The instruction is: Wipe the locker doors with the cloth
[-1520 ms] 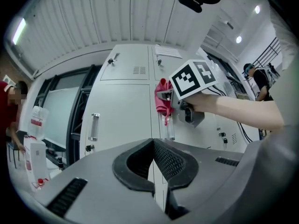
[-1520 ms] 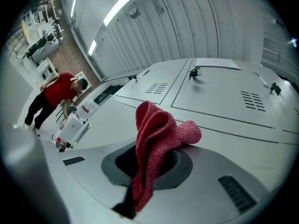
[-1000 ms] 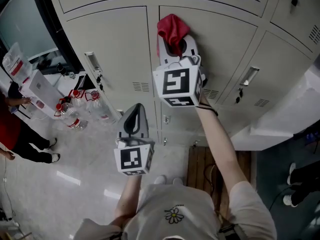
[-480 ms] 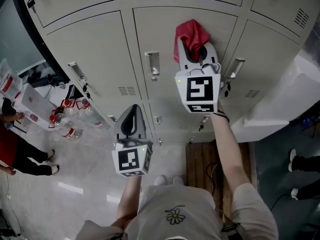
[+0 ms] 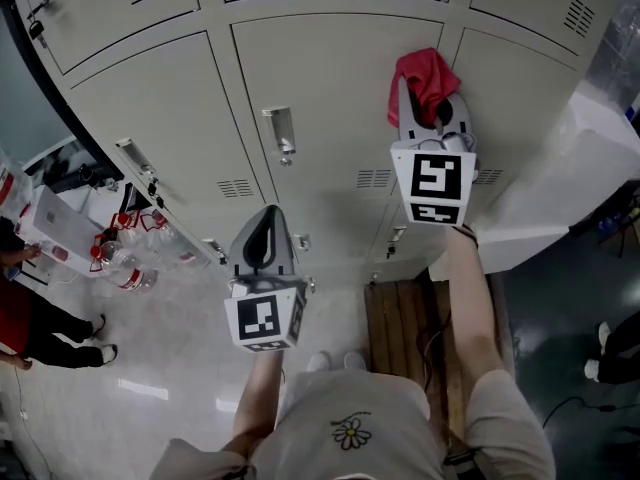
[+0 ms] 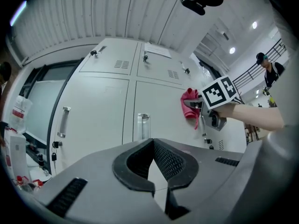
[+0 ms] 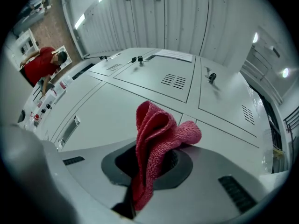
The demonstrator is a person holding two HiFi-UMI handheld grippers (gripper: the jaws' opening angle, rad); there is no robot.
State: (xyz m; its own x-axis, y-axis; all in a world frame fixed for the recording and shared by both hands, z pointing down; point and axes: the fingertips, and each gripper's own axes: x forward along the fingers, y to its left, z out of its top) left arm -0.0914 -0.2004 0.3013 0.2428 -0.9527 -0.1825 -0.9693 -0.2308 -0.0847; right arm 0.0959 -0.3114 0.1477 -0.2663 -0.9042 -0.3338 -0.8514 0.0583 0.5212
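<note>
Overhead, the right gripper point(image 5: 430, 96) is raised to a bank of pale grey lockers point(image 5: 310, 88), its jaws clamped on a red cloth point(image 5: 425, 71). The cloth bunches out past the tips at the upper part of a door, by the seam with the next door to the right; whether it presses on the metal cannot be told. In the right gripper view the cloth point(image 7: 156, 139) stands folded between the pads.

The left gripper point(image 5: 266, 240) hangs lower and nearer the body, well clear of the doors, with its jaws closed tip to tip on nothing.

Each door is smooth, with a vent point(image 5: 372, 178) and a handle point(image 5: 282, 133). Below lies a glossy floor point(image 5: 150, 358), with bottles point(image 5: 125, 258) at the left and a wooden board point(image 5: 400, 318) under the lockers.
</note>
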